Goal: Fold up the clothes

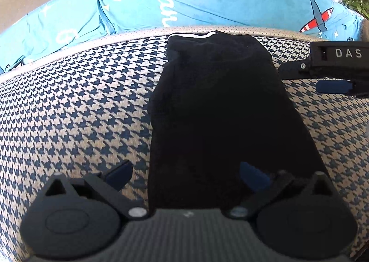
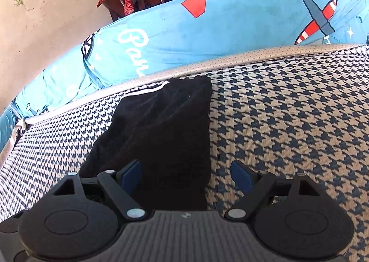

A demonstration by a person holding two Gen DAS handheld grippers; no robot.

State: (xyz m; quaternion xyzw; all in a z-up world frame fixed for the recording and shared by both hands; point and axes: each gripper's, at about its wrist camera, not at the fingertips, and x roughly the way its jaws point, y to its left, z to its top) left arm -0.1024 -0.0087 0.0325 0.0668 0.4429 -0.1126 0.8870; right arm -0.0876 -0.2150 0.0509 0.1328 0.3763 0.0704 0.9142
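Left wrist view: black folded garment with white stripe (image 1: 221,109) flat on houndstooth cushion (image 1: 76,105); left gripper (image 1: 185,175) and right gripper (image 2: 185,174) gaping, empty. Risk: snagging one layer, undoing fold.

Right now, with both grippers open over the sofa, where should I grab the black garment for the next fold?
Probably the black garment by its near end, one corner per gripper, coming from the near side. It lies flat as a long strip on the houndstooth cushion, white-striped edge far, so the near end lifts over.
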